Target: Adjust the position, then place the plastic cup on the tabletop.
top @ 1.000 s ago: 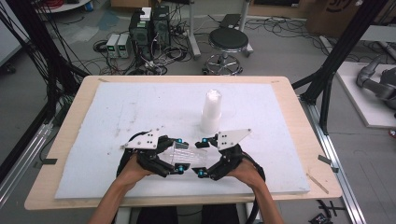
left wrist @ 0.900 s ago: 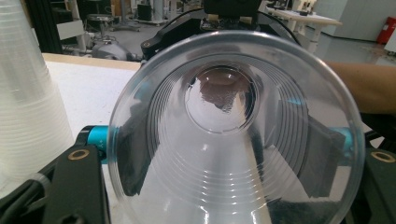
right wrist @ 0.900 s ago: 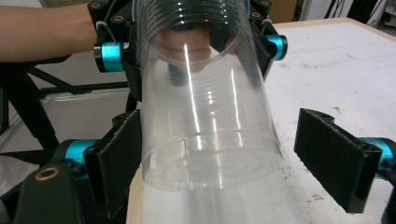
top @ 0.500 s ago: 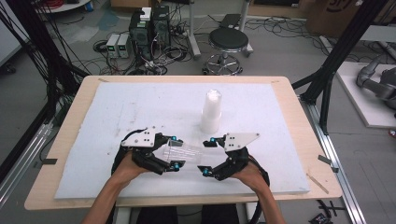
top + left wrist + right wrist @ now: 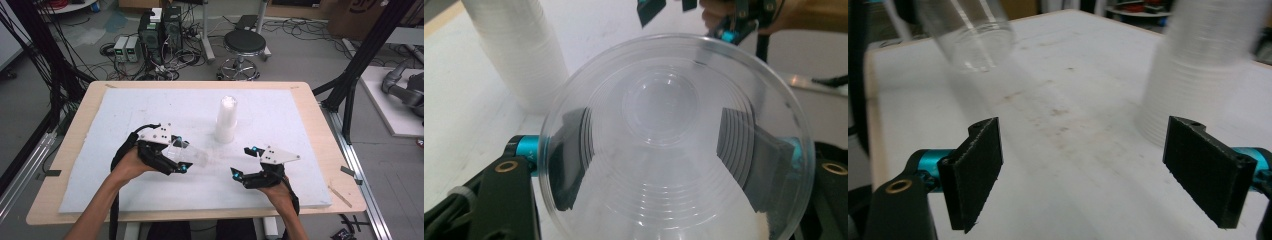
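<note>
The two grippers were close together a moment ago, both at one clear cup, and now they have moved apart. The left gripper (image 5: 181, 156) has carried the see-through plastic cup (image 5: 192, 155) away to the left and holds it just above the white foam mat (image 5: 300, 120). Its two black pads squeeze the cup from both sides, and the left gripper view looks right into the cup's round open mouth (image 5: 676, 145), with the pads showing dark through the wall. The cup lies tipped on its side, bottom pointing toward the middle of the table. I think this means one cup has been pulled free and now needs a place to be set down. A little farther back, between the two hands, stands the tall stack of clear plastic cups (image 5: 226, 120), upright and apart from both grippers. The right gripper (image 5: 245, 161) is at the right, low over the mat, with its jaws wide apart and nothing between them. Nothing else sits on the mat, so only the stack could get bumped. Behind the wooden table (image 5: 327, 150) are a black round stool (image 5: 244, 44) and some boxes with cables on the floor.
</note>
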A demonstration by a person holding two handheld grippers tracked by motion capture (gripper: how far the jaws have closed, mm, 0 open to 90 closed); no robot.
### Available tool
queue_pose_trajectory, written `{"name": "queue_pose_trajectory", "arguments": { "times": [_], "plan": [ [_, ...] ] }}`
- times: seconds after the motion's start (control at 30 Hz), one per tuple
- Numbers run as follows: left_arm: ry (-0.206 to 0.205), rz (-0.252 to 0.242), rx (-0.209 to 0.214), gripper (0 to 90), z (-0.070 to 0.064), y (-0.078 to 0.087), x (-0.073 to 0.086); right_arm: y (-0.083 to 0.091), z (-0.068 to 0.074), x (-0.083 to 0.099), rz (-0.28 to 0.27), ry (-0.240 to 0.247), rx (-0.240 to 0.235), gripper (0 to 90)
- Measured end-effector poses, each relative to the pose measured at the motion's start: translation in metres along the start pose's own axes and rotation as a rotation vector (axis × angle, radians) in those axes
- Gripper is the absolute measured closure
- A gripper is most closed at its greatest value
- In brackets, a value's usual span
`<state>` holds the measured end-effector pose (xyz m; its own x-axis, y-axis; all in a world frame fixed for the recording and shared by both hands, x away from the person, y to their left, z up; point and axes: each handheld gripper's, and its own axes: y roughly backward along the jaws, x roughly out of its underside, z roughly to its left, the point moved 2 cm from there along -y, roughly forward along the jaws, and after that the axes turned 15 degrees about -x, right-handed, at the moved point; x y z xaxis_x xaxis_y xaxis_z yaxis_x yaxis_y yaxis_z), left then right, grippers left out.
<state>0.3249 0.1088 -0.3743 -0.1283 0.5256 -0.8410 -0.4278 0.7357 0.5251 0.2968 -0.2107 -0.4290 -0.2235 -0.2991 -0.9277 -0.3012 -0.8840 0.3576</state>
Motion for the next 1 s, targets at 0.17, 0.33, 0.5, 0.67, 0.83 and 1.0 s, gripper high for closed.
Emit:
{"name": "queue_pose_trajectory", "arguments": {
  "times": [0.17, 0.33, 0.5, 0.67, 0.83, 1.0],
  "plan": [
    [-0.047, 0.109, -0.015, 30.0, 0.008, 0.000, -0.008, 0.011, -0.011, 0.015, 0.002, -0.060, 0.140, 16.2],
    [-0.055, 0.191, -0.019, 30.0, 0.016, 0.000, -0.013, 0.018, -0.018, 0.026, 0.009, -0.095, 0.238, 16.3],
    [-0.083, 0.257, -0.045, 30.0, 0.023, 0.000, -0.017, 0.022, -0.023, 0.034, 0.009, -0.112, 0.266, 16.3],
    [-0.081, 0.277, -0.050, 30.0, 0.026, 0.002, -0.018, 0.024, -0.025, 0.038, 0.009, -0.121, 0.274, 16.3],
    [-0.076, 0.293, -0.060, 30.0, 0.027, 0.002, -0.018, 0.026, -0.026, 0.041, 0.000, -0.124, 0.284, 16.3],
    [-0.081, 0.303, -0.065, 30.0, 0.027, 0.000, -0.018, 0.027, -0.026, 0.042, -0.014, -0.139, 0.284, 16.3]
  ]
}}
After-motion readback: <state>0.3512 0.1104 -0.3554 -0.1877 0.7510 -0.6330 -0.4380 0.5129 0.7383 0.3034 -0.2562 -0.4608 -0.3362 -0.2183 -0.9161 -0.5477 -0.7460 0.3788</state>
